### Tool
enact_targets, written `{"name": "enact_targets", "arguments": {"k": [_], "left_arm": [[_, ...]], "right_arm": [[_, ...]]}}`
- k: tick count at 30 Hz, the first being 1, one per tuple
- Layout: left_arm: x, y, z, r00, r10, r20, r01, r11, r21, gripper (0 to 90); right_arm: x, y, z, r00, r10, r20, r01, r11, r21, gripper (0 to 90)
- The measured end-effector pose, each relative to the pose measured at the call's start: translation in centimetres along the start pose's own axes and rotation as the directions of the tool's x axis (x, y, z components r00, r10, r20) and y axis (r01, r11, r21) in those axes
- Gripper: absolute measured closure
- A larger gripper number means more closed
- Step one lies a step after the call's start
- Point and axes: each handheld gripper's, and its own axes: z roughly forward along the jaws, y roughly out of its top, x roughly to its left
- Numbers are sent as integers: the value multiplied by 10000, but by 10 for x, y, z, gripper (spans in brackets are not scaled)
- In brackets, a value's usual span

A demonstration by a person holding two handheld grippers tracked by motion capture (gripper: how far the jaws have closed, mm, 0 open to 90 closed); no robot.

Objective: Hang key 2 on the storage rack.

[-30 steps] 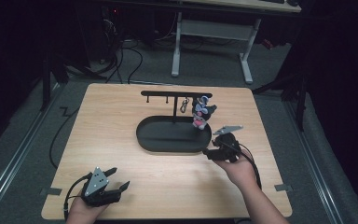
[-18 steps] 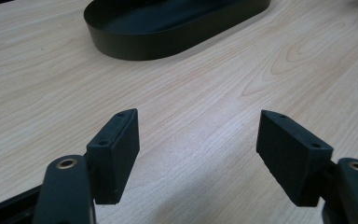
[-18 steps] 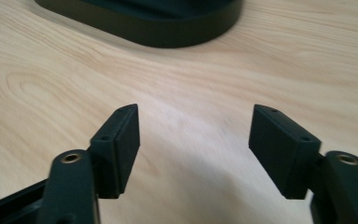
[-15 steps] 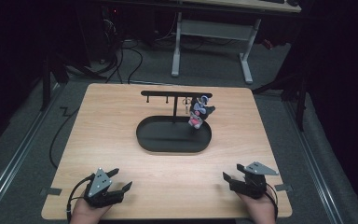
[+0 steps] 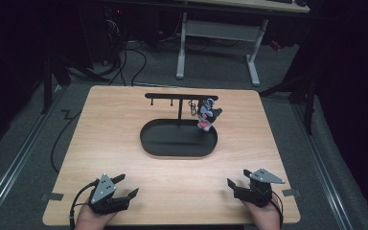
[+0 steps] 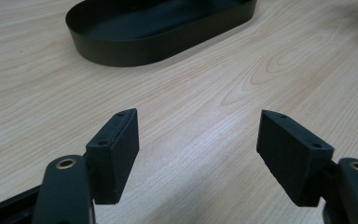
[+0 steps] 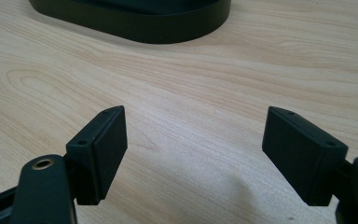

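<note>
The right gripper [image 5: 242, 186] has pulled back from the small grey, white and pink plush keychain figure [image 5: 206, 115] to the table's near edge, its jaws just opening and now wide apart on nothing, so the hanging looks done: the figure hangs on the black T-shaped metal hook stand [image 5: 179, 97] over the black oval tray [image 5: 178, 145]. The left gripper [image 5: 125, 187] rests with its jaws apart and empty. The high view shows the figure; the gripper views give the tray's rim and bare light wooden table [image 7: 270, 60]

- The table [image 5: 124, 124] under my claws is pale wood with smooth, matt grain.
- The far oval tray [image 6: 121, 49] looks like matt black metal.
- My left pads [image 6: 116, 149] are matt black plastic.
</note>
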Motion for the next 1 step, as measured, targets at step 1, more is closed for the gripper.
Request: {"name": "enact_targets", "arguments": {"k": [1], "left_arm": [[1, 0, -1, 10000, -9, -7, 9, 10000, -10, 302]], "right_arm": [[1, 0, 0, 10000, 34, 36, -34, 10000, -23, 222]]}}
